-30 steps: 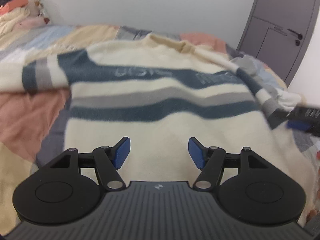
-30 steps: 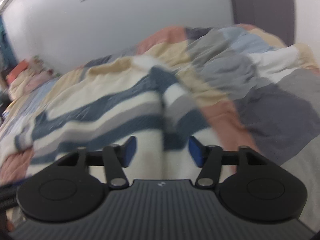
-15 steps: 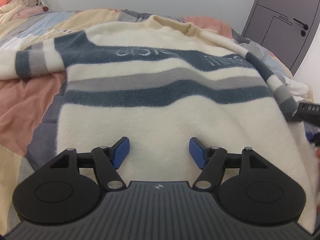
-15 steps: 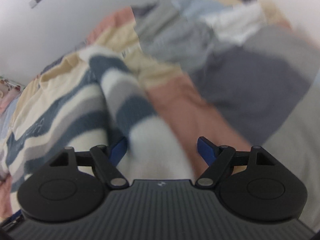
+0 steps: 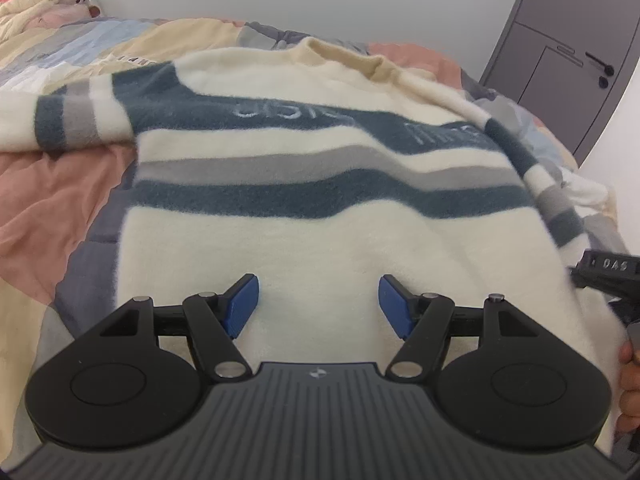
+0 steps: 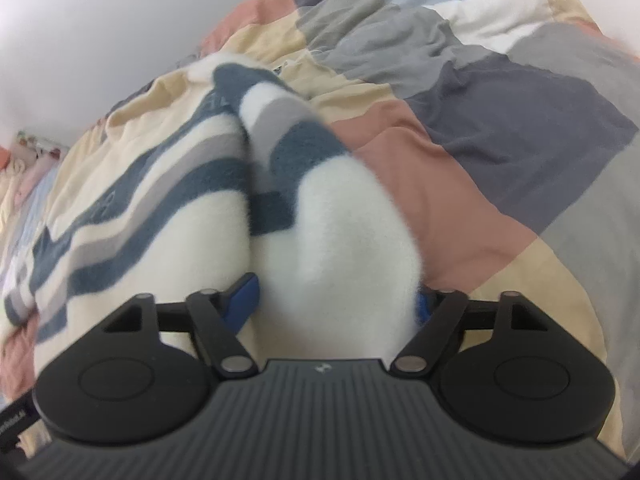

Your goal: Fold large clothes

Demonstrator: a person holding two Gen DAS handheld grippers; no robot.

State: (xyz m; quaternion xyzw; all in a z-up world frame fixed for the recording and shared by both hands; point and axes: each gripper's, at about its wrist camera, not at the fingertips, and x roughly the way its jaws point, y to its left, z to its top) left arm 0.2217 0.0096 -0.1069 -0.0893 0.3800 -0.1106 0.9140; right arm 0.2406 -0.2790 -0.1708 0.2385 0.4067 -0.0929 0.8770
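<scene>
I've got the striped sweater (image 5: 320,208) spread out on the patchwork quilt (image 5: 52,200), body flat, neckline at the far end, hem nearest me. From the left wrist view, my left gripper (image 5: 318,304) hangs over the cream lower part of the body with its jaws wide apart and nothing pinched between them; I can't tell whether the blue pads actually brush the fleece.

Over on the other side, my right gripper (image 6: 336,300) has the right sleeve (image 6: 328,208) bunched up between its fingers, and the jaws are closing on it right now. The cream cuff end fills the gap and hides most of the right pad, so I'd call it closing in but not clearly clamped. In the left wrist view that sleeve runs down the sweater's right edge.

Progress, as I judge it: early. The body is laid out and smoothed, but I see no fold in it yet. The left sleeve (image 5: 68,120) lies stretched out to the side, untouched. What's left, I'd say: bring both sleeves across, then fold the body.

Containers: none in sight, no basket or box. Only some soft bedding (image 5: 36,12) piled at the far corner.
</scene>
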